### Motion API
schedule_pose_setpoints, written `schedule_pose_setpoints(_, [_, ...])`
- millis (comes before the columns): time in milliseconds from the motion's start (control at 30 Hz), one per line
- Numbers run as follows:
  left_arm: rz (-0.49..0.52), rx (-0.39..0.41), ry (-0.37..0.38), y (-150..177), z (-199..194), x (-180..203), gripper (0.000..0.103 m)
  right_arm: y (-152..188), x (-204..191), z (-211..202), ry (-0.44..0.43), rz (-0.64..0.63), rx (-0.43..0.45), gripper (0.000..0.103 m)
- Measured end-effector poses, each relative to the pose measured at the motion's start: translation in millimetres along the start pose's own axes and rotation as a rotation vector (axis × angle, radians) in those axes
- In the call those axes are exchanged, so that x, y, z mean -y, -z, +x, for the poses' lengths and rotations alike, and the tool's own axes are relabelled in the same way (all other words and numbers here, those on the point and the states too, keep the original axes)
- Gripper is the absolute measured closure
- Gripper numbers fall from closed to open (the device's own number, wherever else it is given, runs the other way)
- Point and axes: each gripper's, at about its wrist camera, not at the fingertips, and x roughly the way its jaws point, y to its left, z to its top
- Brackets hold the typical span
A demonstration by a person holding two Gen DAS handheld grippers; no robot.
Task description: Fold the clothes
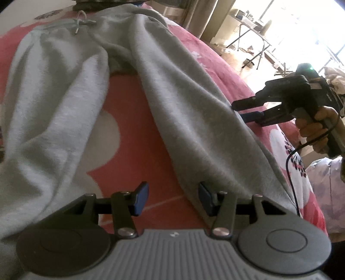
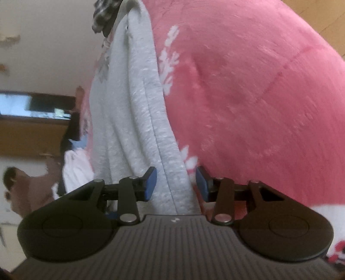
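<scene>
Grey sweatpants (image 1: 183, 107) lie spread on a pink flowered bedcover (image 1: 133, 129), waistband and drawstring (image 1: 79, 21) at the far end, legs running toward me. My left gripper (image 1: 173, 197) is open at the hem of the right-hand leg, its right pad against the hem edge. My right gripper (image 1: 241, 109), held by a hand (image 1: 312, 127), is open at the outer side seam of that same leg. In the right wrist view the sweatpants (image 2: 133, 107) hang as a folded edge between the spread fingers of the right gripper (image 2: 176, 184), which do not clamp it.
A dark garment (image 1: 97, 4) lies beyond the waistband. A pale patterned cloth (image 1: 323, 183) sits off the bed's right edge. A folding table (image 1: 254, 28) stands by a bright window. A wall and a dark screen (image 2: 32, 105) show left in the right wrist view.
</scene>
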Motion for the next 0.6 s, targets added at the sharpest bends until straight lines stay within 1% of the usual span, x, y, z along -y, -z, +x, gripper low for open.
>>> schedule_pose_setpoints(33, [-0.004, 0.004, 0.002, 1.7, 1.2, -0.5, 0.052, 0.5, 0.4, 1.4, -0.002, -0.014, 0.004, 0.067])
schedule_pose_setpoints(67, [-0.009, 0.009, 0.003, 3.4, 2.4, -1.1, 0.052, 1.0, -0.4, 3.5, 0.001, -0.036, 0.010, 0.073])
schedule_pose_setpoints(100, [-0.013, 0.012, 0.006, 3.8, 3.4, -1.5, 0.052, 2.3, -3.1, 5.2, 0.010, -0.066, 0.015, 0.096])
schedule_pose_setpoints(133, [-0.017, 0.011, 0.011, 1.6, 4.0, -1.6, 0.052, 4.2, -6.9, 4.6, 0.023, -0.097, 0.029, 0.098])
schedule_pose_setpoints(200, [-0.024, 0.011, 0.022, -2.9, 5.1, -1.9, 0.052, 8.8, -16.1, -7.1, 0.021, -0.142, 0.082, 0.099])
schedule_pose_setpoints(267, [-0.027, 0.011, 0.029, -7.4, 7.0, -2.1, 0.052, 14.8, -31.1, -25.2, 0.033, -0.216, 0.163, 0.100])
schedule_pose_setpoints(333, [-0.029, 0.019, 0.023, -12.4, 11.4, -4.2, 0.052, 20.7, -45.4, -41.6, 0.077, -0.295, 0.240, 0.100])
schedule_pose_setpoints(400, [-0.038, 0.026, 0.019, -17.6, 15.3, -7.4, 0.052, 23.0, -52.4, -48.7, 0.162, -0.368, 0.288, 0.100])
schedule_pose_setpoints(467, [-0.070, 0.036, 0.019, -23.7, 17.8, -13.4, 0.052, 21.7, -51.4, -46.7, 0.245, -0.411, 0.303, 0.100])
schedule_pose_setpoints(600, [-0.152, 0.086, 0.016, -39.4, 17.9, -29.4, 0.052, 16.2, -43.7, -37.5, 0.369, -0.439, 0.306, 0.101])
